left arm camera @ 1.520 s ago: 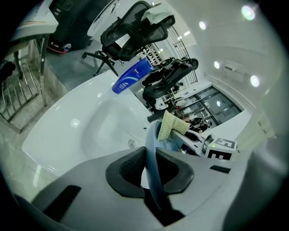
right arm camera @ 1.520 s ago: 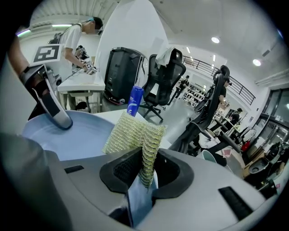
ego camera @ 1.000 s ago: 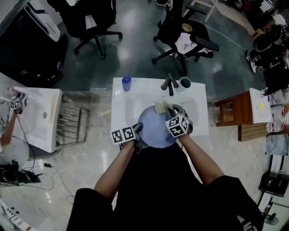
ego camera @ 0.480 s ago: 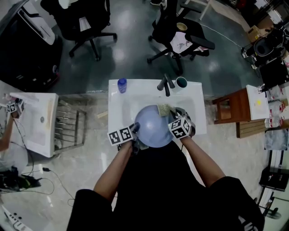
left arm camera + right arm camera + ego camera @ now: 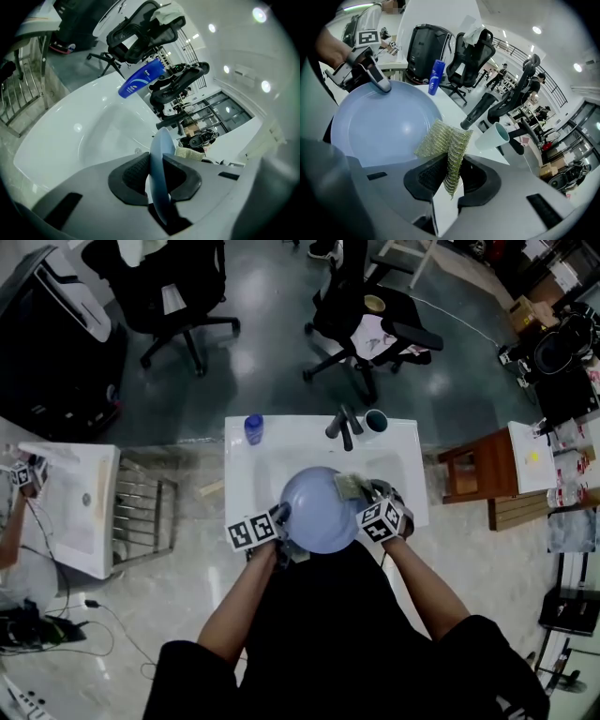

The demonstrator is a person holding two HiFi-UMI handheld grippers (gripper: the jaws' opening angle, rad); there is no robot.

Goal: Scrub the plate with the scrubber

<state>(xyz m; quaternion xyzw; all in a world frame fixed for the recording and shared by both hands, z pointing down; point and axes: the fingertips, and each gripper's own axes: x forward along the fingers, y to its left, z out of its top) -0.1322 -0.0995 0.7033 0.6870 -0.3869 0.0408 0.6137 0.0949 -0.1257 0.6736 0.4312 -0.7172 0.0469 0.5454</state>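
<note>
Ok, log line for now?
left gripper shut on plate | right gripper shut on scrubber | scrubber at plate rim | plate over sink

A lab-like office workspace: black swivel office chairs (image 5: 202, 277) across the head view's top, a black computer tower (image 5: 426, 47), and a free-standing white ceramic washbasin (image 5: 246, 474) at centre.
</note>
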